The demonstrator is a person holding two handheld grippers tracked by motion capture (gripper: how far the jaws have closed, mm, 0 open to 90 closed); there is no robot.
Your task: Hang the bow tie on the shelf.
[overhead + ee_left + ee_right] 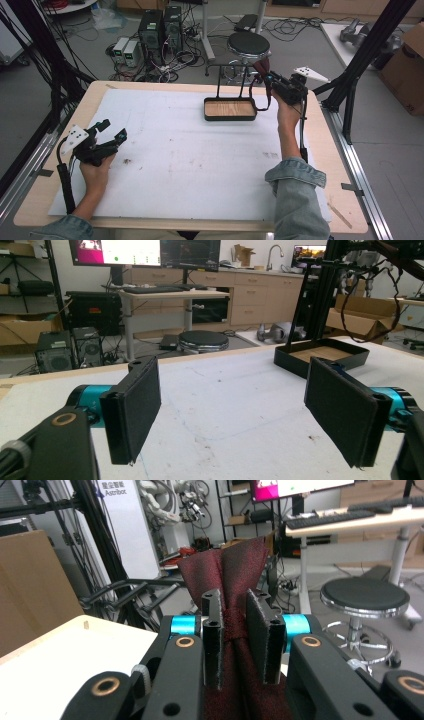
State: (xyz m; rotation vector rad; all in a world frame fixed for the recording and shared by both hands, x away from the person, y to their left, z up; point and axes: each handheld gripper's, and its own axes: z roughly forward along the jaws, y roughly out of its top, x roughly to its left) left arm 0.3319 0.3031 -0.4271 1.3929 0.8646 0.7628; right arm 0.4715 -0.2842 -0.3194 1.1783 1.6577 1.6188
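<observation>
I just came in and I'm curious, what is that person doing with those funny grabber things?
A person holds a gripper in each hand. The right gripper has its jaws shut on a dark red necktie, held up beside the black rack with a wooden tray at the table's far side. The left gripper rests near the table's left edge, jaws wide open with nothing between them.

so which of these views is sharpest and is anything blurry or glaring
High view: soft all over, even light, the right gripper slightly smeared. Left gripper view: open jaws near and soft, the tray clearer. Right gripper view: sharpest, the dark red cloth shows its weave; the monitor glares.
</observation>
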